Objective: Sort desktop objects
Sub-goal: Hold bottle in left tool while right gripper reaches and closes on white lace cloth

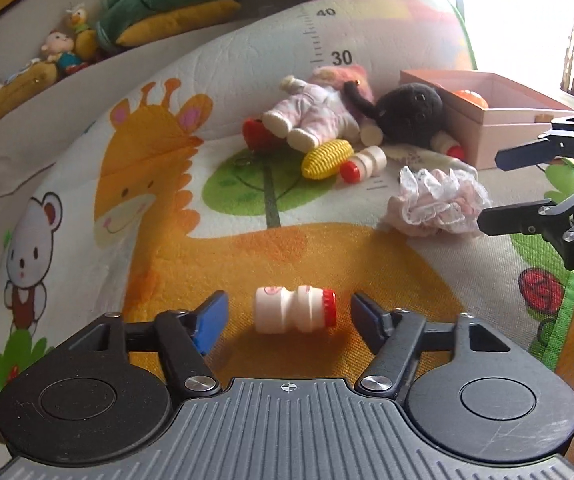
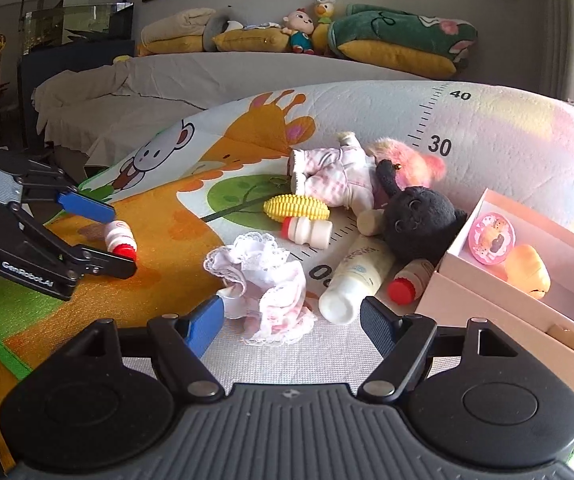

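We see our left hand-held gripper (image 1: 289, 316) with its blue-padded fingers spread apart on either side of a small yogurt-drink bottle (image 1: 295, 309), a ribbed white plastic one with a red cap, lying on its side on the orange giraffe part of the play mat (image 1: 159, 168), near the mat's front edge; neither pad touches it. Our right hand-held gripper (image 2: 291, 320) is likewise apart and holds nothing, hovering just over a crumpled pink cloth with lace trim (image 2: 263, 284) and the base of a smooth white lotion bottle (image 2: 357, 278) lying flat. Toward the middle of the padded, printed mat lies a heap: a bumpy yellow toy corn cob (image 2: 295, 207), a second little red-capped bottle (image 2: 309, 231), a plush doll in pink checked pyjamas (image 2: 339, 178), a fuzzy black plush cat (image 2: 419, 224) and a third red-capped bottle (image 2: 411, 282) resting against the pink cardboard box (image 2: 483, 312) at the mat's right edge. Inside the open box sit a round pink case (image 2: 491, 238) and an orange rounded toy (image 2: 527, 272).
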Tool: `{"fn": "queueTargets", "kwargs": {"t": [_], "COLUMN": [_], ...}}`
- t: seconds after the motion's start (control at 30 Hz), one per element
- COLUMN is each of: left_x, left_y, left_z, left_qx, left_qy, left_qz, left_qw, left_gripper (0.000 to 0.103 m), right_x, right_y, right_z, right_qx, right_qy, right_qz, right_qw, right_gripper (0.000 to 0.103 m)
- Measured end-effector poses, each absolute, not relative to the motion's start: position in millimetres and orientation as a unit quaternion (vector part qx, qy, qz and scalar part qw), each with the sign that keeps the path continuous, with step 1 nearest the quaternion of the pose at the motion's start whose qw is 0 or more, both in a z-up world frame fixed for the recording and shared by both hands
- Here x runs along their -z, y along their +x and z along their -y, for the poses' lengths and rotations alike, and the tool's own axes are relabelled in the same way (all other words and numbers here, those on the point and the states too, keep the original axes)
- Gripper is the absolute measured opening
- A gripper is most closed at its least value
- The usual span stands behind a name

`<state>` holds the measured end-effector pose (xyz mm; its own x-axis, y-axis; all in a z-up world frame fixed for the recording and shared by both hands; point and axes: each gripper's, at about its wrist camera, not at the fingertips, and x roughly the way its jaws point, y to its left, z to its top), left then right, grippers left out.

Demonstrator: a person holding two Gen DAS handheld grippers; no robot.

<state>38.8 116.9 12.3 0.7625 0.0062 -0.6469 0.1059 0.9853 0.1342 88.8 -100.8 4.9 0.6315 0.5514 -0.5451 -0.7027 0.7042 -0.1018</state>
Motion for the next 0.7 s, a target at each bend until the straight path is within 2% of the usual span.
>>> {"fn": "queueTargets", "kwargs": {"t": [0.07,0.43,0.5,0.57,0.7], "left_x": [-11.4,-11.7,-11.9,-12.7,-14.6], "left_y": [39.1,36.8,36.8,36.9,36.6], "left_z": [-120.5,-118.3,-115.2,-109.9,-94.7], "left_qx": [0.030,0.037,0.039,0.046,0.065], "left_qy": [0.068,0.051,0.049,0.044,0.038], "left_qz": [-0.343,-0.344,-0.346,-0.346,-0.346], "left_qw": [0.936,0.937,0.936,0.936,0.935], "left_gripper": [0.048,0.048,0.048,0.048,0.048], "right_x": [-3.4,9.6,11.6,11.1,7.7], "right_y": [89.4,111.6,118.2,118.7,110.3], "right_z": [97.0,70.2,70.3,74.3,90.0], "right_qx": [-0.355,-0.375,-0.375,-0.366,-0.346], "right_qy": [-0.157,-0.149,-0.138,-0.136,-0.129], "right_qz": [-0.249,-0.280,-0.296,-0.296,-0.294], "right_qw": [0.887,0.871,0.868,0.872,0.882], "right_gripper": [0.076,0.075,0.059,0.048,0.034]}}
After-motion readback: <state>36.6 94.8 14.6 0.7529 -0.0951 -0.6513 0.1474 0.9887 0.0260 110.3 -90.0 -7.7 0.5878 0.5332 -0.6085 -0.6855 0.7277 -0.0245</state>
